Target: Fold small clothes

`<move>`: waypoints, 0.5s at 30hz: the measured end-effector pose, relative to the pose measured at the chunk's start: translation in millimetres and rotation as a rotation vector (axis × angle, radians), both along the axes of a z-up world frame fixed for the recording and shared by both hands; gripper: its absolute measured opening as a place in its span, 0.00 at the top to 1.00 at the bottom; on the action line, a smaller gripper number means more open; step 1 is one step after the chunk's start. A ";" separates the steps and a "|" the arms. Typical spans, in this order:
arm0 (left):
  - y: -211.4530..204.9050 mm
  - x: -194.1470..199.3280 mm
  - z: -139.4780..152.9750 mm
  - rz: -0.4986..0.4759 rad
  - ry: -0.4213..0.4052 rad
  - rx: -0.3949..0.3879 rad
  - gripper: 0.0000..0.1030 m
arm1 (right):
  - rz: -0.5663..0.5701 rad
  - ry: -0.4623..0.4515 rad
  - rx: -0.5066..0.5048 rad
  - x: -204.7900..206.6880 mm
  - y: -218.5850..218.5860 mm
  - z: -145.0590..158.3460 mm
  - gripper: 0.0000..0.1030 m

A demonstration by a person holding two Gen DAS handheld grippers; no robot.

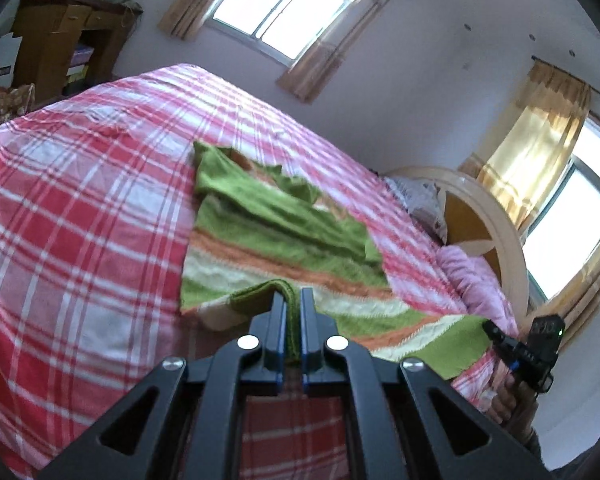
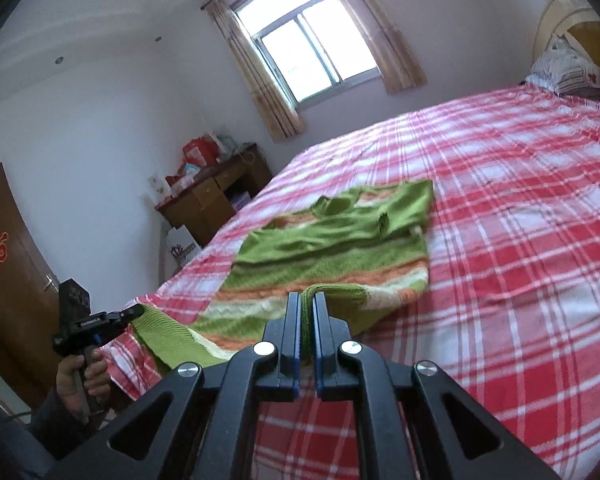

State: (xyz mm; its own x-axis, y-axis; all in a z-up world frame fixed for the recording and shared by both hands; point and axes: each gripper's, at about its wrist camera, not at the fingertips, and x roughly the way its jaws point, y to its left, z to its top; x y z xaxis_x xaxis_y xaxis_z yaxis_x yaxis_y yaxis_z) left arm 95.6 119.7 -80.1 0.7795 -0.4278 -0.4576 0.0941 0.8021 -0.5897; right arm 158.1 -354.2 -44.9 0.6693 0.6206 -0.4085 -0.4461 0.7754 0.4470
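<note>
A small knitted sweater (image 1: 268, 224), green with orange and cream stripes, lies spread on the red-and-white checked bed (image 1: 80, 208). My left gripper (image 1: 291, 294) is shut on the green hem at one near corner, and the knit is pulled up between its pads. My right gripper (image 2: 308, 298) is shut on the other near corner of the sweater (image 2: 332, 240), lifting that edge too. The hem sags between the two grips. Each gripper shows in the other's view: the right gripper (image 1: 490, 328) at the right edge, the left gripper (image 2: 138, 311) at the left, each held by a hand.
The bed (image 2: 520, 220) stretches far beyond the sweater. A headboard (image 1: 480, 216) and pillows (image 1: 472, 276) stand at one end. A wooden desk (image 2: 216, 196) piled with boxes stands by the wall, a brown door (image 2: 4, 264) beside it. Curtained windows (image 1: 284, 8) are behind.
</note>
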 end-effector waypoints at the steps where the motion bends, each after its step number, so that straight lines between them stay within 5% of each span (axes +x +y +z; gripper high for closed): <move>1: 0.3 3.4 1.5 0.004 -0.003 -0.003 0.95 | 0.000 -0.008 0.002 3.7 0.4 3.3 0.96; 15: 14.1 59.1 27.2 0.076 -0.043 -0.031 0.95 | -0.022 -0.087 0.031 68.5 7.9 38.7 0.96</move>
State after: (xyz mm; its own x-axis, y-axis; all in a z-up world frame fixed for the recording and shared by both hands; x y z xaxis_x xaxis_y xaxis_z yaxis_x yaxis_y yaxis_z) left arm 154.7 133.7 -53.0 0.8289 -0.3799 -0.4106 0.0590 0.7893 -0.6112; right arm 226.6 -346.3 -6.3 0.7153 0.6164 -0.3294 -0.4670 0.7722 0.4309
